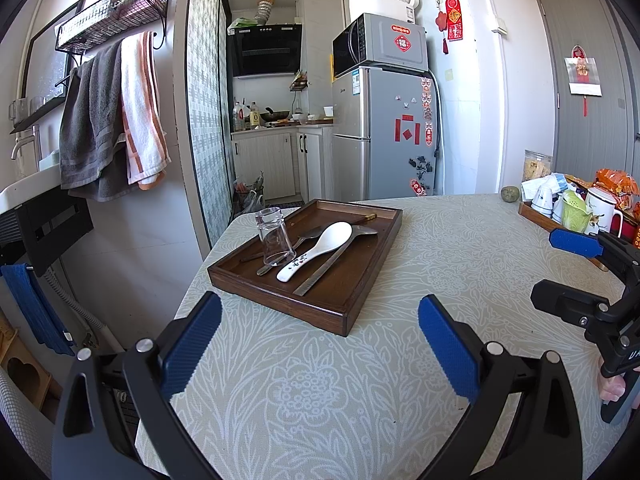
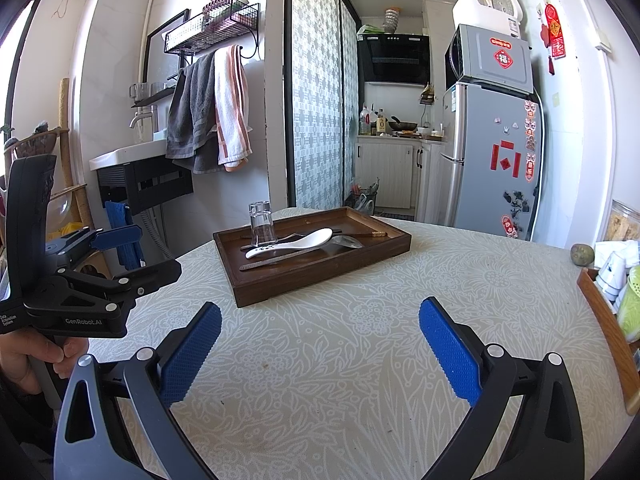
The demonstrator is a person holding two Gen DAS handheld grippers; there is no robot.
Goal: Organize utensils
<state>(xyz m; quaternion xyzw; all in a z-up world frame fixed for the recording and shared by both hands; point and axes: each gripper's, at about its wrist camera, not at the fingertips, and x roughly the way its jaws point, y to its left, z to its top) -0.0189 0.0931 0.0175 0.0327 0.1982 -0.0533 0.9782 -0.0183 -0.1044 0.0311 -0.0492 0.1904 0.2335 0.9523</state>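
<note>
Both grippers spread wide, empty, over tabletop (image 1: pixel 440 248): left gripper (image 1: pixel 320 344), right gripper (image 2: pixel 320 344). Wooden tray (image 1: pixel 280 304) ahead w/ white spoon (image 1: pixel 320 246), metal utensils, upside-down glass (image 1: pixel 274 240) inside.

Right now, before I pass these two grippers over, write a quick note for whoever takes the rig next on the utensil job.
Left gripper: jaws wide open, empty, above the tablecloth short of the wooden tray.
Right gripper: likewise open and empty.
In the tray: an upside-down glass, a white ceramic spoon, a metal spoon, a flat metal spatula and chopsticks, all lying crossed and loose.
Done: nothing visibly sorted.
Left: all the utensils to organize, probably into the glass once it is turned upright.
</note>
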